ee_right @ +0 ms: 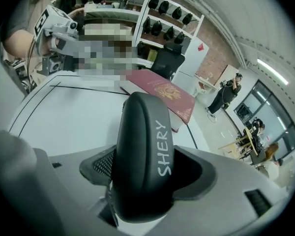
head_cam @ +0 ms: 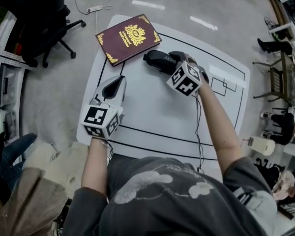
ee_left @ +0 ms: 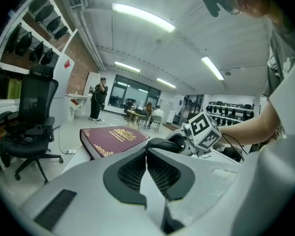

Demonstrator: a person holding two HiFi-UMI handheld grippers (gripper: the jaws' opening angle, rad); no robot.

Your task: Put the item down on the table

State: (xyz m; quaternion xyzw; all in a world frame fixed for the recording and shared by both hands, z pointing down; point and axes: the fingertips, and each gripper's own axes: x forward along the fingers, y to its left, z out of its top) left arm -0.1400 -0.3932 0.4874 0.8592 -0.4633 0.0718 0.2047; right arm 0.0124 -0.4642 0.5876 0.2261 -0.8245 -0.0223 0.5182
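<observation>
Gripping the black case (head_cam: 156,59) beside the red book (head_cam: 128,37), the right claw (head_cam: 174,63) should set it flat on the surface (head_cam: 157,113) before releasing.

Quick count now: one maroon book (head_cam: 128,37), one black case (head_cam: 160,59), one white bench (head_cam: 152,117). Two grippers in play, the left gripper (head_cam: 116,81) and the right gripper (head_cam: 179,59). One office chair (head_cam: 42,18) nearby.

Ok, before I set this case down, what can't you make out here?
- Whether the black case touches the table: its own body hides the underside in the head view and right gripper view.
- Lettering on the book: too small in every view.
- Table's near edge: head view, partly behind the person's shirt.
</observation>
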